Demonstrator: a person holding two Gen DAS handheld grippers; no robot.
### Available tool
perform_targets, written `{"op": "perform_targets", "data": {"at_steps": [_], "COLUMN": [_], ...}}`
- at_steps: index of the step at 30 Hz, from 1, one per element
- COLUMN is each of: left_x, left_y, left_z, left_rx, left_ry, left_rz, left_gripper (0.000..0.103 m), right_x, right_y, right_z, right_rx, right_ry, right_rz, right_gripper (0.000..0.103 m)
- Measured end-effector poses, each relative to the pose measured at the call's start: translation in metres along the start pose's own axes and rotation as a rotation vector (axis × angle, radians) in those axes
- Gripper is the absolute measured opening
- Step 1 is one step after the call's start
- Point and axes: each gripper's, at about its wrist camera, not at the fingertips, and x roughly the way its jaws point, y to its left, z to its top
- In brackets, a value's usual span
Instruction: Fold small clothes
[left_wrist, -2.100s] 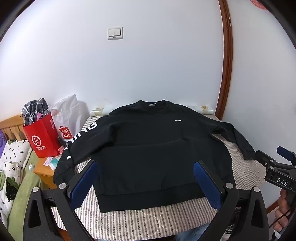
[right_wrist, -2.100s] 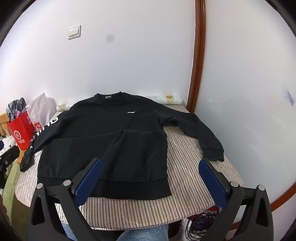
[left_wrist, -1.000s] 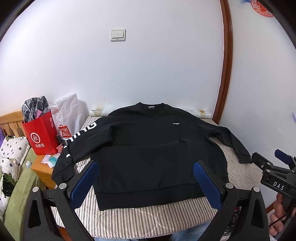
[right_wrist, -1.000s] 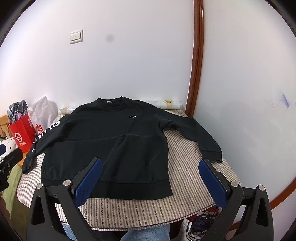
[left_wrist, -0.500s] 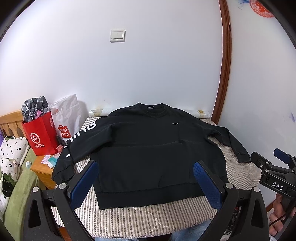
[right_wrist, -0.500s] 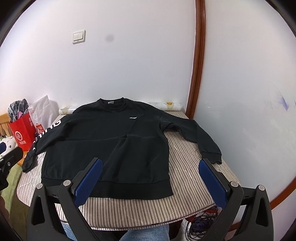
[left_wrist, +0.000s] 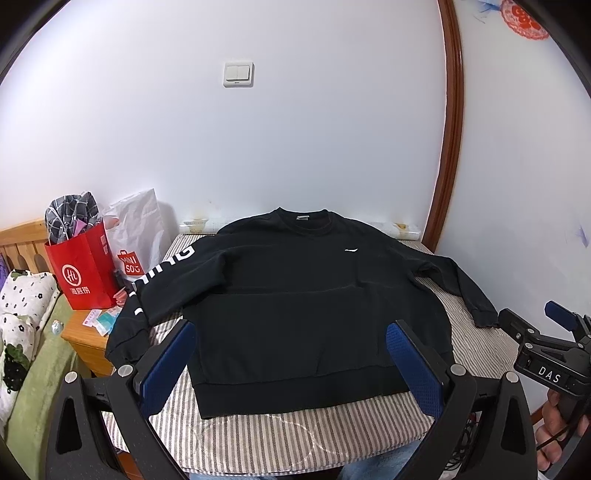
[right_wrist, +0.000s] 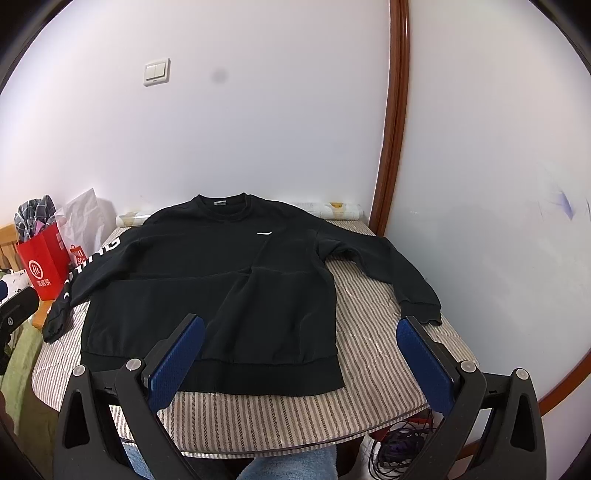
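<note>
A black sweatshirt lies flat, front up, on the striped table, collar toward the wall, both sleeves spread out. It also shows in the right wrist view. The left sleeve with white letters hangs over the table's left edge. My left gripper is open and empty, held above the hem near the front edge. My right gripper is open and empty, over the hem's right part; it also appears at the right of the left wrist view.
A red paper bag and a white bag stand on a wooden nightstand left of the table. A bed with green cover is at far left. White walls with a brown wooden trim close the back and right. Cables lie on the floor.
Both grippers rose slightly and drew back a little from the table; the view shifted. Both stay open. The sweatshirt has not moved.
</note>
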Motion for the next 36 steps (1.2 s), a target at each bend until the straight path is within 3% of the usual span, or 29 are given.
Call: {"op": "perform_targets", "data": {"at_steps": [23,36], "left_x": [-0.003,0.019], "left_y": [0.006,0.017], "left_z": [0.003,0.010], "left_rx": [-0.001,-0.015], "left_ry": [-0.008,0.012], "left_rz": [-0.009,-0.006], "left_gripper": [0.103,0.103], "right_x": [0.005,0.003], "right_y": [0.005,0.009], "right_z": [-0.001,0.013], "right_rx": [-0.005,-0.004], "right_ry": [0.010,-0.020], "right_rz": [-0.008,0.011], "right_gripper": [0.102,0.102]}}
